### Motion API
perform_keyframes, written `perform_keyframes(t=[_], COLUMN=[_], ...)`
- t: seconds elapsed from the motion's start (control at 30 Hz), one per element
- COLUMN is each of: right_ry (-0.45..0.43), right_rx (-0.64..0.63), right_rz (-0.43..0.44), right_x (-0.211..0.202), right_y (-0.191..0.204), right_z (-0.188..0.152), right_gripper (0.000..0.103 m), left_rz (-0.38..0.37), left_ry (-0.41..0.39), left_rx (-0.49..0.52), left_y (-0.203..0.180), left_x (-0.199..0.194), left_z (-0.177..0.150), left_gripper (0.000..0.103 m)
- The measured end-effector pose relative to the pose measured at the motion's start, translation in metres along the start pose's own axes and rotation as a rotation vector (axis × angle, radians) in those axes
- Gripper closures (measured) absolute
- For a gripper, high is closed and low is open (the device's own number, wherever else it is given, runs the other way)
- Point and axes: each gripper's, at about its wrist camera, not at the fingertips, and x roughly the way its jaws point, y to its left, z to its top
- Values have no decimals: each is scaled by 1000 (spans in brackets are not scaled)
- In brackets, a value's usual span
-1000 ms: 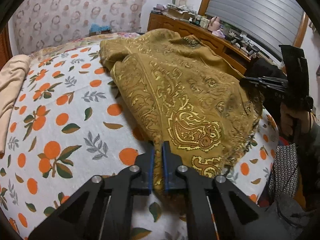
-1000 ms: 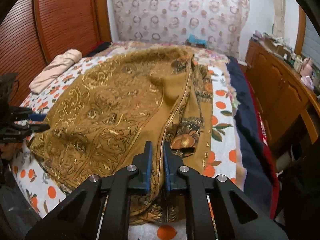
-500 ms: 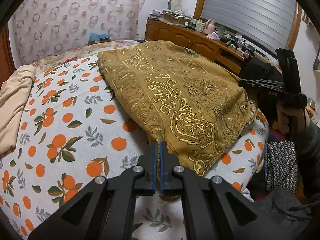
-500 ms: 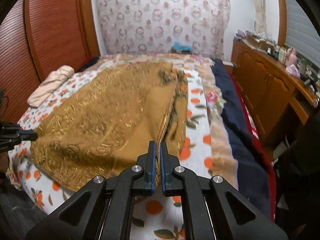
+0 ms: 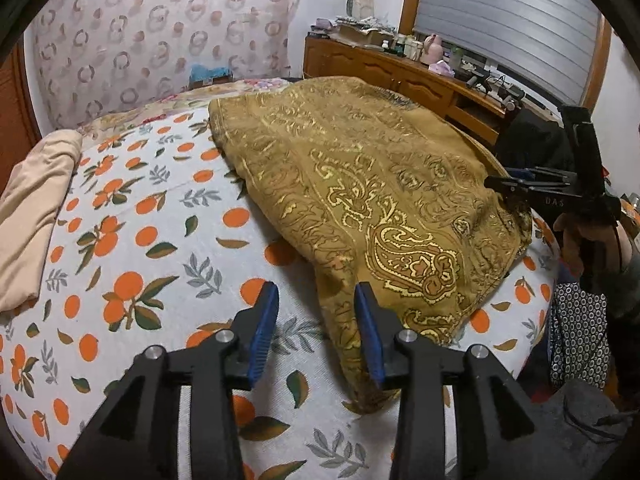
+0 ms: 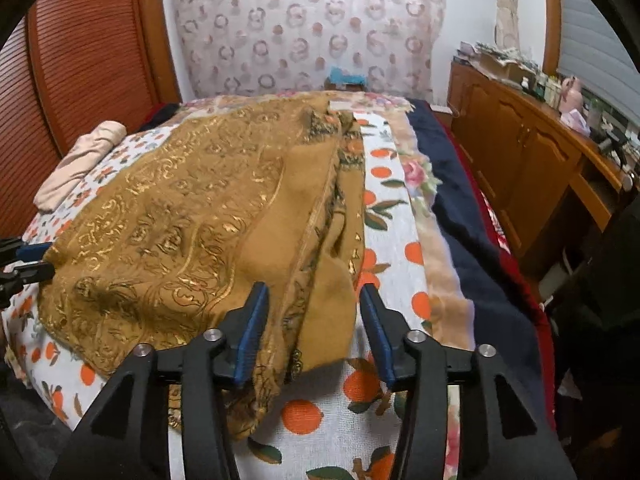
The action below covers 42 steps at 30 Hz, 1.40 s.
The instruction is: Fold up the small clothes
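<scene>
A mustard-gold paisley cloth [image 5: 360, 184] lies folded over on the orange-print bedsheet [image 5: 140, 240]. My left gripper [image 5: 316, 320] hovers over the cloth's near corner. Its jaws are opening, and the cloth edge lies loose by the right pad [image 5: 368, 336], not pinched. In the right wrist view the cloth [image 6: 180, 220] shows its doubled edge between the opening jaws of my right gripper [image 6: 314, 312], with neither pad pressing on it. The right gripper [image 5: 520, 184] also shows at the cloth's far corner, held by a hand [image 5: 580, 236]. The left gripper's tips [image 6: 28, 260] show at the left edge.
A folded beige garment [image 5: 32, 208] lies at the bed's left side. A dark blue blanket [image 6: 472, 240] runs along the bed's right edge. Beyond it stands a cluttered wooden dresser [image 6: 520, 152]. A slatted wooden door [image 6: 80, 60] is at the far left.
Both grippers were shut on the cloth's corners and have now spread their jaws and let go. The cloth has come down and settled flat on the bed.
</scene>
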Motion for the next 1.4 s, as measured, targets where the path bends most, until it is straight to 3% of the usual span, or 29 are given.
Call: perform_keyframes(t=[0.07,0.4,0.6,0.7,0.73,0.77,0.87,1.03,1.17,1.4], right_ry=[42,47,44,41,42,36,1,-94,-172,-229], right_rx=[24,-3,-22,-24,-19,-16,4,36,34,30], right_rz=[10,84,107,128,140,147,177,236,260,261], right_x=[9,6,5,6,6,5,0,-22,-33,-26], right_y=[-3,10,17,18,18,17,13,6,4,-1], right_z=[-3,-8,-8,-8,-8,-8,-5,12,39,91], right_gripper=[48,46,63,80,89,91,98,99,99,99], left_rz=[-2,-26,-26,-59,-81,-117,-136,-184,-167,-131], left_ry=[10,26,22,22,25,34,10,-104,-179,-247], left_rx=[-4,-49,-47,-45,-46,-49,-37,-59,-72,-110], left_y=[2,5,4,3,3,3,1,6,17,46], left_x=[4,12,12,11,11,12,7,-18,-27,-23], left_z=[-1,-7,-7,-7,-7,-7,-2,27,62,120], left_gripper=[64,64,64,65,77,91,102,102,102,102])
